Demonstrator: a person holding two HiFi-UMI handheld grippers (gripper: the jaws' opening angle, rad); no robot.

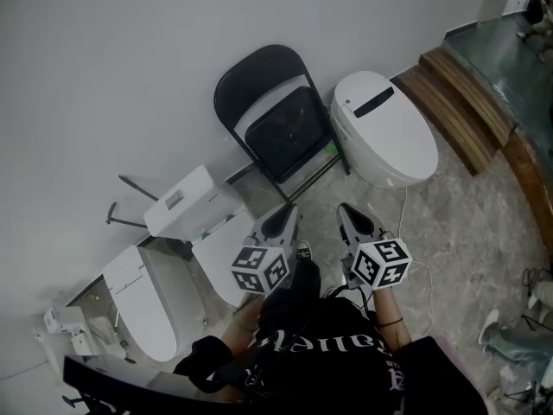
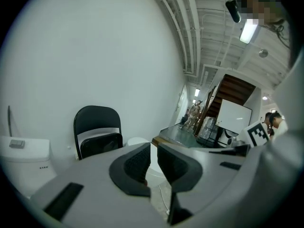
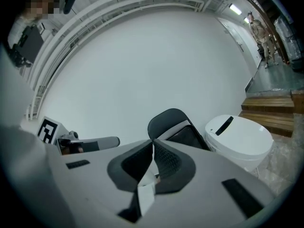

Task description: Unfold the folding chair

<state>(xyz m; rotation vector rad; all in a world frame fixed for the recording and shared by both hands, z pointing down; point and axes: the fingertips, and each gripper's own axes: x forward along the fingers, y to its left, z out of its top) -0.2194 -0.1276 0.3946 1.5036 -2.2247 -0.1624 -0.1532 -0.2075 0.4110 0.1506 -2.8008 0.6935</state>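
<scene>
Dark printed shirt (image 1: pixel 328 353) fills 6 o'clock of the head view. Left gripper (image 1: pixel 281 221) sits just above it near centre, jaws a narrow slit apart with nothing between them. Right gripper (image 1: pixel 354 223) is just beside it toward 3 o'clock, jaws pressed together, empty. Folding chair (image 1: pixel 276 124) is at 12 o'clock, still folded flat, leaning on the white wall (image 1: pixel 130 59), well apart from both grippers. White toilet (image 1: pixel 384 128) is just beside the chair at 2 o'clock, toilet tank (image 1: pixel 186 199) at 9 o'clock.

I read this step as the approach, no contact yet. To do it well I'd spread both sets of jaws before arriving. One takes the backrest's top edge, the other the seat's front edge. I'd pull the chair clear of the toilets, then swing the seat down. Likely snag: legs catching the toilet at 2 o'clock.
</scene>
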